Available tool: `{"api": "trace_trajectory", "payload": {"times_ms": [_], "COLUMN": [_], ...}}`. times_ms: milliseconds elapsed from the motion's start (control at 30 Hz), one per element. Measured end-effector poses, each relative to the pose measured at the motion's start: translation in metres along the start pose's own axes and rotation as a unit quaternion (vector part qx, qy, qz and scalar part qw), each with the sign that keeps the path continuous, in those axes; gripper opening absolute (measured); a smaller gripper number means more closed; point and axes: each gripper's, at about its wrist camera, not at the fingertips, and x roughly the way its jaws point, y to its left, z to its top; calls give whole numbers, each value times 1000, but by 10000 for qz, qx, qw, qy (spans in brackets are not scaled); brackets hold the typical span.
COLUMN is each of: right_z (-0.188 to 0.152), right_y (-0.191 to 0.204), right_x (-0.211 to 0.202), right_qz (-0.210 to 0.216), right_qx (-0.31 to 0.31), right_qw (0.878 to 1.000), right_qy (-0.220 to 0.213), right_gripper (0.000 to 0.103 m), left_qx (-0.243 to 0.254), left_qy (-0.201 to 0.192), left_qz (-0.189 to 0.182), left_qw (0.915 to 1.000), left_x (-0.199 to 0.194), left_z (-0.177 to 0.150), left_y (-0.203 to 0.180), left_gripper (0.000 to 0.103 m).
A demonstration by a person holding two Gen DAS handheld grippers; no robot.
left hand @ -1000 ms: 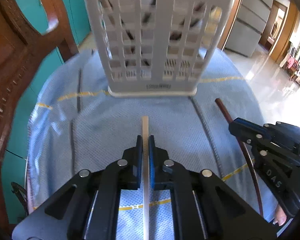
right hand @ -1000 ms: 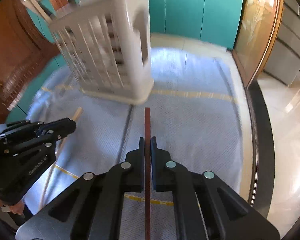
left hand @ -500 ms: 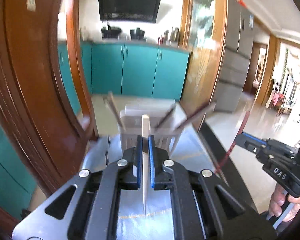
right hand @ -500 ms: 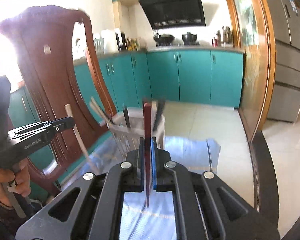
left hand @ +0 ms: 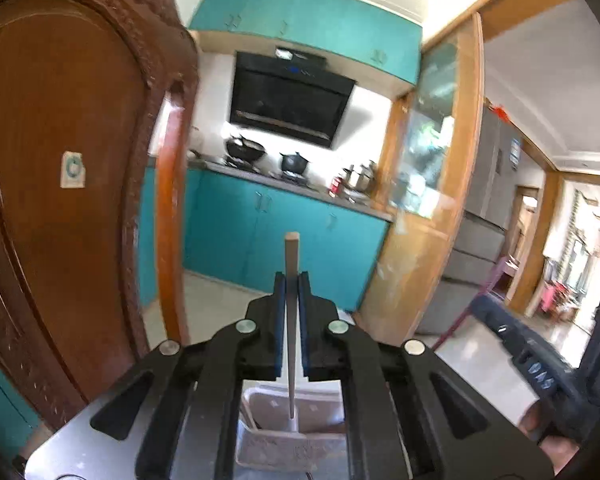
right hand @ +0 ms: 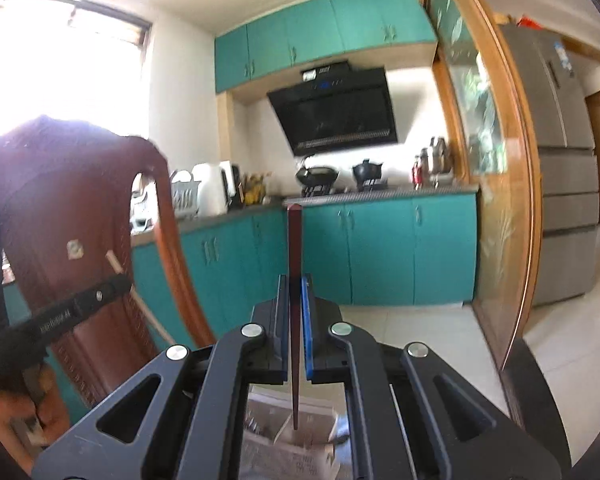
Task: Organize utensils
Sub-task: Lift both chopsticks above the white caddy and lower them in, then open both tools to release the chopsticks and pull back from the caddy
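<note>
My left gripper (left hand: pixel 291 280) is shut on a pale wooden chopstick (left hand: pixel 291 256), held upright with its thin end hanging over the white utensil basket (left hand: pixel 276 444) seen below between the gripper's arms. My right gripper (right hand: pixel 294 282) is shut on a dark red chopstick (right hand: pixel 295 248), also upright, its thin end over the basket (right hand: pixel 288 440) below. The left gripper (right hand: pixel 118 284) with its pale chopstick (right hand: pixel 114 264) shows at the left of the right wrist view. The right gripper (left hand: pixel 488 304) shows blurred at the right of the left wrist view.
A carved wooden chair back (left hand: pixel 60 200) stands close on the left; it also shows in the right wrist view (right hand: pixel 72 248). Behind are teal kitchen cabinets (right hand: pixel 380 248), a black range hood (right hand: pixel 336 108), a glass-panelled wooden door frame (right hand: pixel 492 184) and a grey fridge (right hand: pixel 560 160).
Both grippers have risen from the cloth-covered table and tilted up, each still holding its chopstick. The basket has dropped from ahead of the fingers to below them.
</note>
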Motion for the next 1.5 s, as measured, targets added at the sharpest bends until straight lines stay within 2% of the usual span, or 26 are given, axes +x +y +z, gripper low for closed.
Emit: {"api": "trace_trajectory", "payload": {"times_ms": [67,133,367,533,767,833,900,1067,1100,1200,1300,1400,1500], "right_z": [-4,-16,-57,-65,-57,-54,-49,-42,-43,-58,-90,-127,-147], "right_y": [2,4,5,1,4,7,10,14,13,9,2,-6,-1], "right_x": [10,24,67,74,55,44,30,-16,-24,-53,-77,-95,-111], "right_qz": [20,-21,-85,-83,-108,-104,-100,-59,-66,-236,-331,-329,-343], "right_qx": [-62,-164,-351,-256,-299,-354,-413,-498,-488,-503,-541,-329,-347], "right_qw": [10000,9999,9973,9962,9975,9980,9984,9987,9988,9984,9980,9977,9961], "right_qy": [-28,40,645,833,633,522,362,27,-7,-80,65,490,740], "right_gripper": [6,6,6,6,12,17,30,49,56,66,79,86,91], "left_qx": [85,120,366,607,682,668,668,784,840,1066,1304,1526,1548], "left_qy": [-88,10,478,724,716,688,657,498,459,290,325,370,509], "left_qz": [223,252,429,516,529,511,469,405,412,530,484,498,577], "left_qw": [9997,9996,9973,9942,9937,9941,9945,9949,9946,9925,9897,9863,9849], "left_x": [11,21,66,81,79,73,65,35,29,0,-25,-52,-76], "left_z": [-4,-11,-44,-61,-62,-61,-61,-64,-65,-79,-97,-120,-142], "left_y": [0,1,3,0,-4,-4,-3,-10,-14,-20,-29,-33,-29], "left_gripper": [7,7,7,7,8,11,12,21,26,41,49,63,70]}}
